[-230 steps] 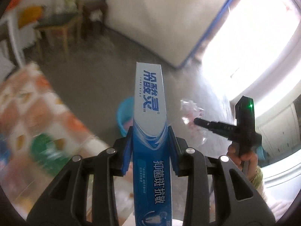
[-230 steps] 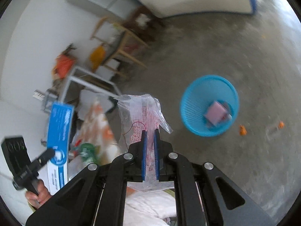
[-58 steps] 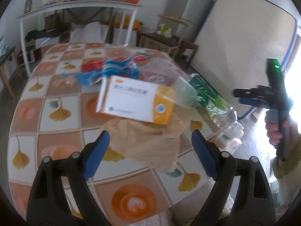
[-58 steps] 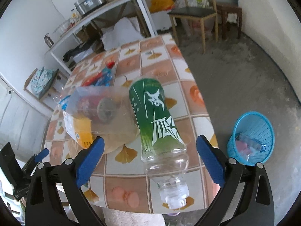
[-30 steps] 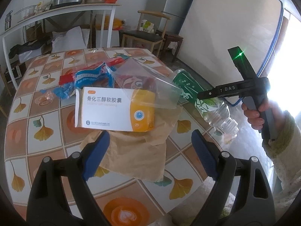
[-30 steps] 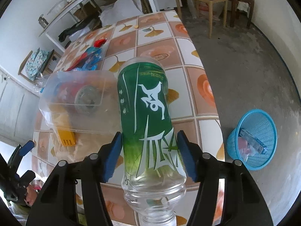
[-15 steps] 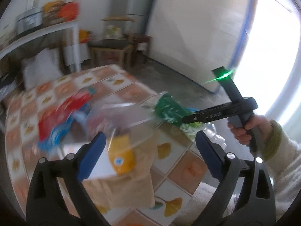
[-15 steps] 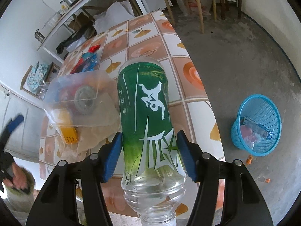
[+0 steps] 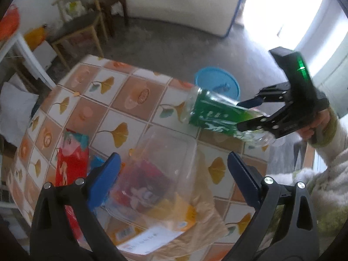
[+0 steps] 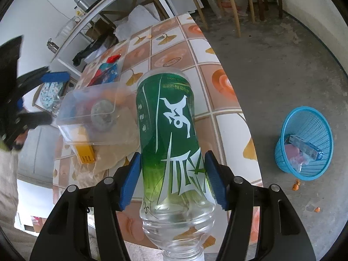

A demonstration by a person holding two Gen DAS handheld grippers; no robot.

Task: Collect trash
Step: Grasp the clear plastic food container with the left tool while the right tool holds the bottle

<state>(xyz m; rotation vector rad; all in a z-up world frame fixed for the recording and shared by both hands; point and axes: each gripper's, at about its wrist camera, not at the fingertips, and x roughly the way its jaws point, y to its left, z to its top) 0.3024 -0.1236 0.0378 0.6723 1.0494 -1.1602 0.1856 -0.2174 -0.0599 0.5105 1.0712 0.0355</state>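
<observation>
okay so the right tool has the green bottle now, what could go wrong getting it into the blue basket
1. The bottle is smooth and round, pinched by the right tool near its neck end with most of its length sticking out; it might swivel or slip.
2. The basket sits on the floor beyond the table edge and leans; a long drop could bounce out or tip it.
3. The left tool hangs open over the clear box; a swing could knock it.

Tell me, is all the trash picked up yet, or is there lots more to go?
Not yet. Some trash already lies in the blue basket on the floor. The right gripper is clamped on the green bottle. The left gripper is open above the clear plastic box. On the table, the orange carton, brown paper and red wrapper remain.
</observation>
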